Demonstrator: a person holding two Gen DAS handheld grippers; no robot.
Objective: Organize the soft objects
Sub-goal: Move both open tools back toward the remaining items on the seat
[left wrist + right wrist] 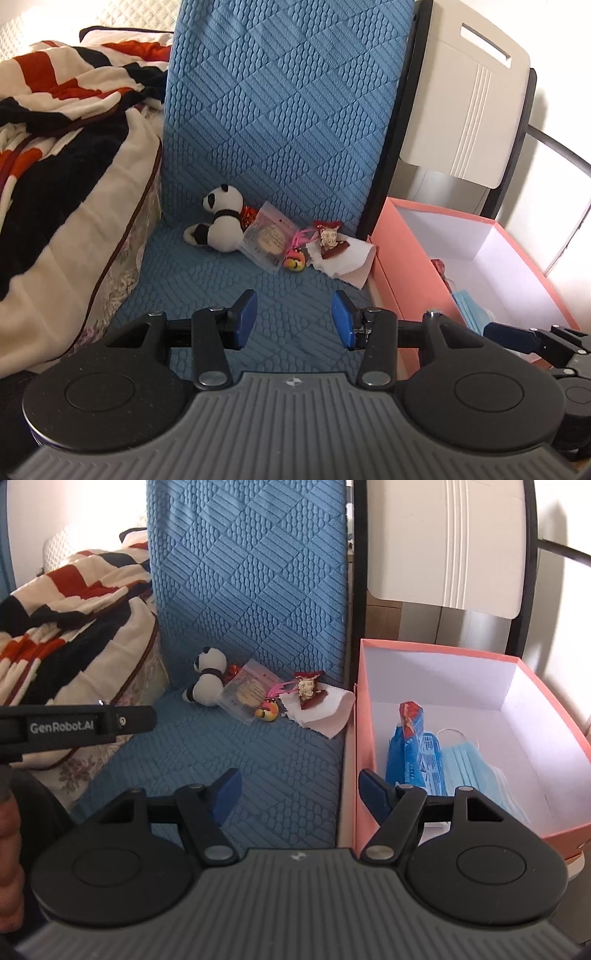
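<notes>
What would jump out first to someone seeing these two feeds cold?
Probably the panda plush, lying on the blue quilted cover at the head of a row of small packets and a white tissue. Next, the open pink box to the right, already holding a blue face mask and a blue packet. Both grippers hover open and empty short of the row.

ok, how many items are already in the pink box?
2 visible: a blue snack packet standing against the left wall of the pink box, and a blue face mask lying just right of it on the box floor. The near wall may hide more.
</notes>
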